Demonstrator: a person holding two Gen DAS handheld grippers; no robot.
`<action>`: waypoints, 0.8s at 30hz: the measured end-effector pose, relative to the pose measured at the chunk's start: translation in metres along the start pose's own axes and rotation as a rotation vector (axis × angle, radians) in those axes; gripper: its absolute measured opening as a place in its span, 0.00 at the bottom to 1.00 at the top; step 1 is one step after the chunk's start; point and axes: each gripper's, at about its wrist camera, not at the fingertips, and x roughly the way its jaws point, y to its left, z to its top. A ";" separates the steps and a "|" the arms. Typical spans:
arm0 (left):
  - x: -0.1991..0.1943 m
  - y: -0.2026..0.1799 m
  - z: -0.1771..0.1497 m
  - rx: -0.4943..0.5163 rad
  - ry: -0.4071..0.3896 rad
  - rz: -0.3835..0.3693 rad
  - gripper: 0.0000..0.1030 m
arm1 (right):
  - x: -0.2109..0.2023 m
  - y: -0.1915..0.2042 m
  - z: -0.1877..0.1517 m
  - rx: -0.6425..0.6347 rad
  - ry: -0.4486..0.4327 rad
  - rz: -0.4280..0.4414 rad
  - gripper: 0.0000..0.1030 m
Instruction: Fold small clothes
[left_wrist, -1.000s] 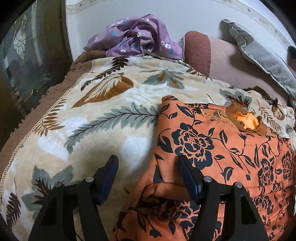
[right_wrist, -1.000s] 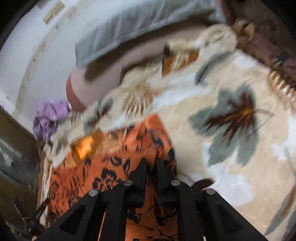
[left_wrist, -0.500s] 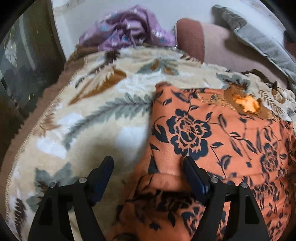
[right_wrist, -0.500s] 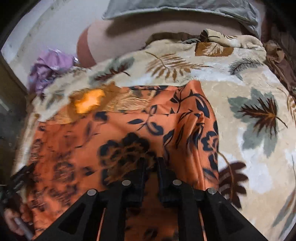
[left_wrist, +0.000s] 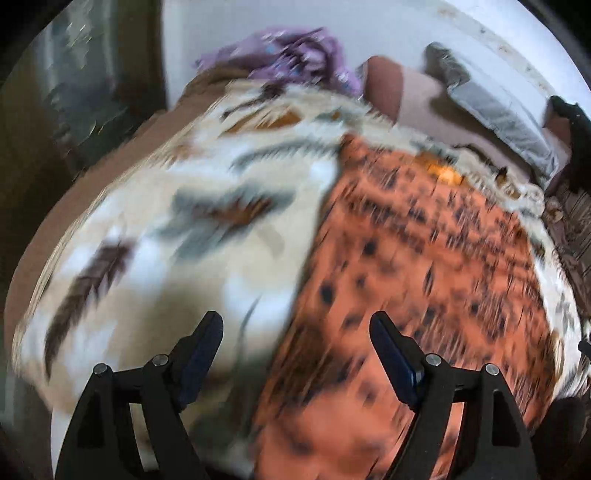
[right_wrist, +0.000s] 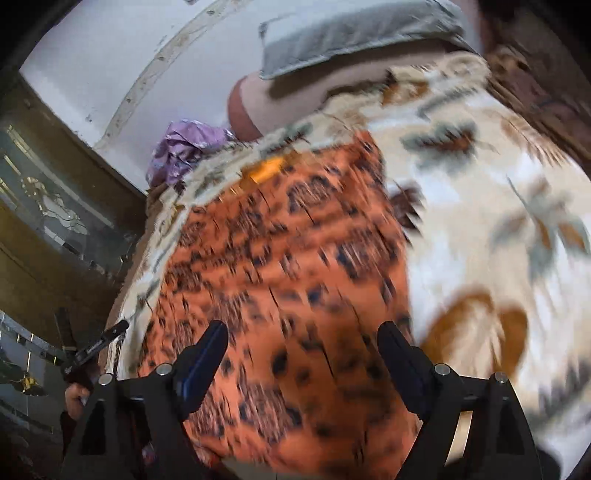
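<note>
One orange garment (left_wrist: 424, 266) with a dark flower print lies spread on a leaf-patterned blanket (left_wrist: 192, 236) covering a bed. Its long axis appears to run from the near edge, under the grippers, away toward the pillows (left_wrist: 506, 122), with what looks like the neck end, marked by a yellow patch, pointing at them; blur hides finer detail. The left gripper (left_wrist: 295, 332) hangs over the garment's left border and the right gripper (right_wrist: 301, 339) over its middle. On both, the jaws are opening, already wide, with nothing between them. Beyond, a purple cloth (left_wrist: 295, 55) is heaped at the head of the bed. The soft plush could be pinched along with the thin fabric at the next grasp, dragging the blanket up. A one-sided pull could also skew the fold.
</note>
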 end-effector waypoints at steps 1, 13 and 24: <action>-0.001 0.005 -0.010 -0.002 0.022 0.002 0.80 | -0.002 -0.005 -0.008 0.015 0.014 -0.004 0.83; 0.002 0.018 -0.066 0.021 0.139 -0.028 0.70 | 0.020 -0.068 -0.083 0.238 0.157 -0.100 0.72; 0.011 0.012 -0.074 0.065 0.210 -0.090 0.56 | 0.039 -0.053 -0.094 0.162 0.251 -0.206 0.17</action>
